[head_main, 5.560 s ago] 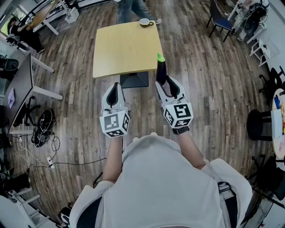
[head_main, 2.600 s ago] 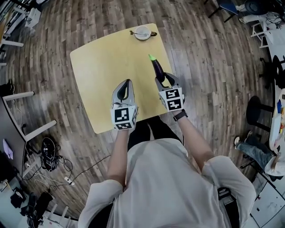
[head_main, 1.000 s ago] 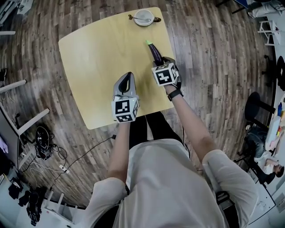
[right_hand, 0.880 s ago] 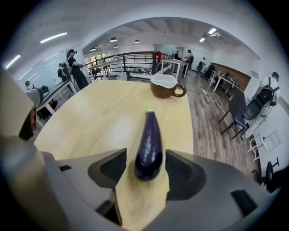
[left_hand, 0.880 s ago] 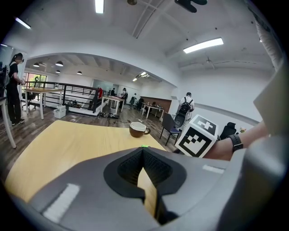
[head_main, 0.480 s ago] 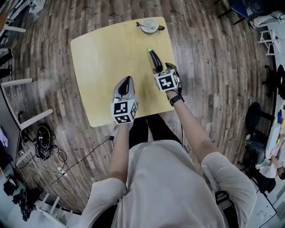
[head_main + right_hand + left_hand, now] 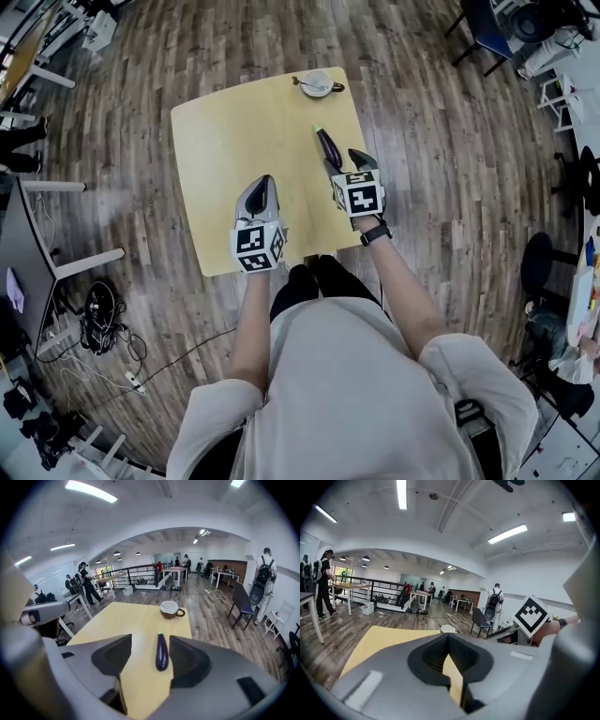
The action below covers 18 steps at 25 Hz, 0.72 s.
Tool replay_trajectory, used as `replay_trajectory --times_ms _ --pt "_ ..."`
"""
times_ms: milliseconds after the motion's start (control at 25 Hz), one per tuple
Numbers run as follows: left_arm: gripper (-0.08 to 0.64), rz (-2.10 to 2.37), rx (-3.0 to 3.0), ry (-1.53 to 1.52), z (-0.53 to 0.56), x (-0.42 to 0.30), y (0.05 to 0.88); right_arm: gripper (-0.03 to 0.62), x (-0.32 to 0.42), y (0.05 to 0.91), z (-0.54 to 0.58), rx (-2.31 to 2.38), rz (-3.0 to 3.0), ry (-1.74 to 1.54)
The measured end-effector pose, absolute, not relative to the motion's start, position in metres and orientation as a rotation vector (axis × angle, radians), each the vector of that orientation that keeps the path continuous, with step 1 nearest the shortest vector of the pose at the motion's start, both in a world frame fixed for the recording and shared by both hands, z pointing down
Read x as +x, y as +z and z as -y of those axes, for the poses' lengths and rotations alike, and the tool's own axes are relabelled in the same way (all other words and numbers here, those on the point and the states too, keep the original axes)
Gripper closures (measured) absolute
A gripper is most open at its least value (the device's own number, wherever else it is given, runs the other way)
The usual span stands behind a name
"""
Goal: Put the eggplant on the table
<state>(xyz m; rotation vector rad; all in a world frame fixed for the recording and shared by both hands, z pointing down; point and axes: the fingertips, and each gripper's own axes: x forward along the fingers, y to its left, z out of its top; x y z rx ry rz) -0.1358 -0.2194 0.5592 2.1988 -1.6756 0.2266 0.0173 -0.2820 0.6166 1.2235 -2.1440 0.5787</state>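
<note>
Grey and wide apart, the two jaws of the right gripper (image 7: 150,641) hold nothing. The purple eggplant (image 7: 161,652) shows in the gap between them, closer to the right jaw, but the jaws do not squeeze it. It lies flat on the yellow table (image 7: 122,620). Its little green tip points away from the gripper, toward a brown cup (image 7: 169,608) with a white inside. The cup stands near the far edge of the table, well apart from the eggplant.

From the head view, the right gripper (image 7: 345,161) is just at the near end of the eggplant (image 7: 328,150), which sits on the right part of the table (image 7: 234,131). The cup (image 7: 317,83) is past it, at the far side.

The left gripper (image 7: 263,185) is over the near part of the table, beside the right one and apart from the eggplant. In the left gripper view its jaws (image 7: 449,641) are pressed together at the tips, with nothing between them. Only a thin strip of yellow table shows through lower down.

The table stands on a brown wood floor (image 7: 422,141). The person's feet show at the near edge of the table. Far off in the room there are other tables, a dark chair (image 7: 241,603) and some people standing.
</note>
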Motion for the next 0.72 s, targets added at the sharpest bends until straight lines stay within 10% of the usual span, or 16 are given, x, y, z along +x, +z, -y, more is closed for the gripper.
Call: replay_trajectory --times_ms 720 --pt "0.554 1.792 2.244 0.113 0.179 -0.153 0.467 0.495 0.025 0.484 0.231 1.474 2.435 0.378"
